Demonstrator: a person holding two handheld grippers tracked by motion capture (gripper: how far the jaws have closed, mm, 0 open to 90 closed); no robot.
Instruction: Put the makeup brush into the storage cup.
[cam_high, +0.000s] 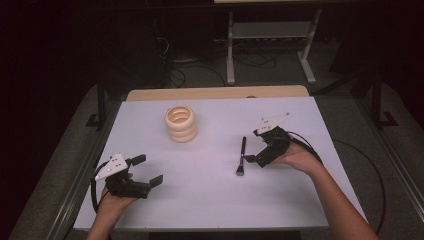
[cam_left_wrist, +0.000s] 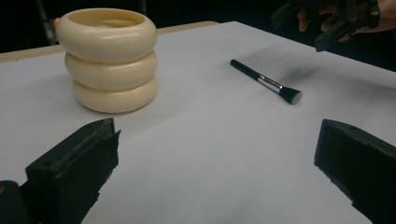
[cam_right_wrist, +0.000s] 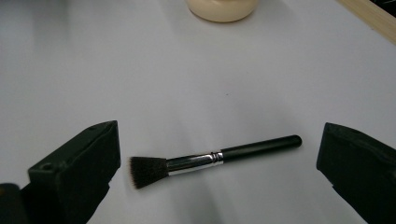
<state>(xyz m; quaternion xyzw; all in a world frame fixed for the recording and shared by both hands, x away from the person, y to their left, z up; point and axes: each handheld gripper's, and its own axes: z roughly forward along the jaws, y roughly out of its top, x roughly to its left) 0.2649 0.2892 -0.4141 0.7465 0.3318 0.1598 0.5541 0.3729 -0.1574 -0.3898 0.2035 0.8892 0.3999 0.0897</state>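
In the right gripper view, the cream ringed holder (cam_right_wrist: 222, 10) was cut off by the top edge (only its base showed). In the left gripper view, the right gripper (cam_left_wrist: 334, 21) ran past the top edge.

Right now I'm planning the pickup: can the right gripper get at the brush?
Probably yes: the right gripper is open, and the brush lies flat between its jaws with nothing in the way.
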